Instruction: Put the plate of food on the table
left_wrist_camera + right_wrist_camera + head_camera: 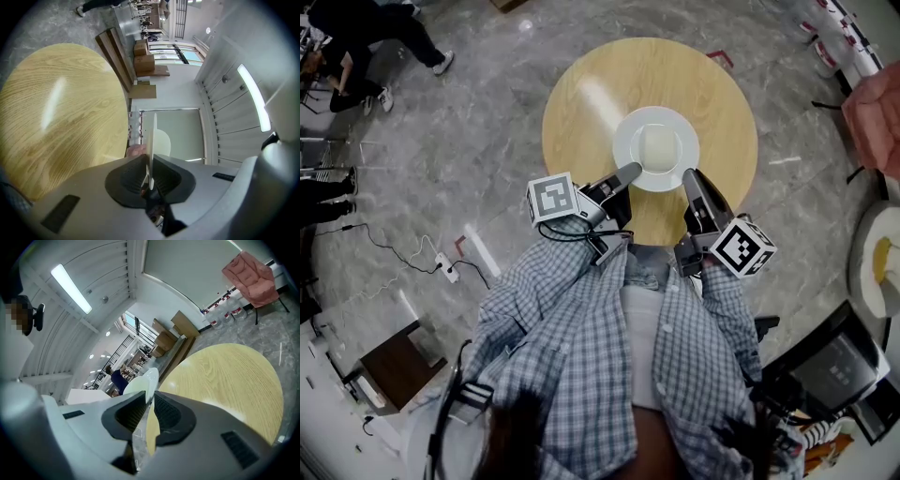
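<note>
Over the near half of a round pale-wood table (pixel 581 103), glossy grey marble floor (pixel 469 141): round white plate (pixel 623 141), pale food; left gripper (pixel 630 172), right gripper (pixel 689 175) clamped on opposite rims

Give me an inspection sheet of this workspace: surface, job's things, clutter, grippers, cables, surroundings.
Surface: round wooden table, with only the plate over it.
Job's things: white plate with pale food at its centre, over the middle of the table; whether it rests on the wood cannot be told.
Clutter: nothing seen on the table.
Grippers: left gripper shut on the plate's near-left rim; right gripper shut on its near-right rim.
Cables: black cable and white power strip on the floor at left.
Surroundings: grey marble floor; pink chair at right; people at upper left.
</note>
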Available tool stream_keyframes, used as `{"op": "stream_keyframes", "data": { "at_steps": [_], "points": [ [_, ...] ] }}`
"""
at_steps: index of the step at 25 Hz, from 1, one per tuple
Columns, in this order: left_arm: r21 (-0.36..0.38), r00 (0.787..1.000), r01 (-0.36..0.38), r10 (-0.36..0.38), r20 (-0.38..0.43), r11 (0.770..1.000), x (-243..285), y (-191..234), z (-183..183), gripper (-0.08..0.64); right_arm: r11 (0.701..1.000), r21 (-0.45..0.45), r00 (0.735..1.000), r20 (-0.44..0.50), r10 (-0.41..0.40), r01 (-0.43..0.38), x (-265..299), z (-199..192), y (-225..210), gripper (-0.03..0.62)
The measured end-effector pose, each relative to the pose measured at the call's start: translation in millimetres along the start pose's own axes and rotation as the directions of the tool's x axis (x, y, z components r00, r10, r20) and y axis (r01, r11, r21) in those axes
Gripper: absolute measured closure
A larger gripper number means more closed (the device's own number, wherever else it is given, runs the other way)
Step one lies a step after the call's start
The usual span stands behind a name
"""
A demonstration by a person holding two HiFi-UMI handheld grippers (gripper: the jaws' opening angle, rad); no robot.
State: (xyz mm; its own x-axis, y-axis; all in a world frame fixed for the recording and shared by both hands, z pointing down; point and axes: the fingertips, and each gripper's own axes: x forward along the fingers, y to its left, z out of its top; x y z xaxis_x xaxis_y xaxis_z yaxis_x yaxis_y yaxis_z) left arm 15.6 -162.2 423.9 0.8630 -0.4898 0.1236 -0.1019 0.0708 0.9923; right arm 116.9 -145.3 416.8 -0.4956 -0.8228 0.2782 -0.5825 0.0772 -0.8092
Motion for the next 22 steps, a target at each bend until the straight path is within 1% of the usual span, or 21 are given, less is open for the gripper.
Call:
{"op": "stream_keyframes", "data": {
  "at_steps": [3, 5, 7, 9, 13, 18, 22],
  "points": [
    [-0.006, 1.000, -0.027, 0.027, -0.003, 1.000, -1.5, 6.5, 0.1, 0.532, 1.000, -0.006, 1.000, -0.015, -0.014, 0.014, 0.6, -2.6, -2.1, 0.528],
    [-0.014, 1.000, -0.031, 0.031, -0.002, 0.999, -2.0, 8.8, 0.6, 0.532, 1.000, -0.008, 1.000, -0.024, -0.019, 0.019, 1.9, -4.3, -2.5, 0.528],
    [-0.008, 0.999, -0.046, 0.046, -0.006, 0.999, -3.4, 12.8, 1.1, 0.532, 1.000, -0.010, 0.999, -0.030, -0.023, 0.023, 2.8, -5.8, -3.8, 0.528],
    [-0.003, 0.998, -0.063, 0.063, -0.009, 0.998, -5.7, 16.9, -0.1, 0.532, 1.000, -0.009, 0.999, -0.038, -0.028, 0.028, 2.2, -9.1, -5.6, 0.528],
    [-0.016, 0.996, -0.085, 0.084, -0.013, 0.996, -3.1, 25.2, -0.8, 0.532, 0.999, 0.002, 0.997, -0.062, -0.039, 0.039, 4.4, -13.0, -14.8, 0.528],
    [-0.026, 0.996, -0.083, 0.083, -0.015, 0.996, 4.0, 27.1, 0.4, 0.532, 0.999, 0.007, 0.996, -0.070, -0.049, 0.050, 7.1, -10.3, -22.1, 0.528],
    [-0.034, 0.994, -0.105, 0.104, -0.022, 0.994, 3.9, 40.4, 2.8, 0.532, 0.998, 0.017, 0.995, -0.088, -0.055, 0.056, 12.4, -17.2, -29.8, 0.528]
  ]
}}
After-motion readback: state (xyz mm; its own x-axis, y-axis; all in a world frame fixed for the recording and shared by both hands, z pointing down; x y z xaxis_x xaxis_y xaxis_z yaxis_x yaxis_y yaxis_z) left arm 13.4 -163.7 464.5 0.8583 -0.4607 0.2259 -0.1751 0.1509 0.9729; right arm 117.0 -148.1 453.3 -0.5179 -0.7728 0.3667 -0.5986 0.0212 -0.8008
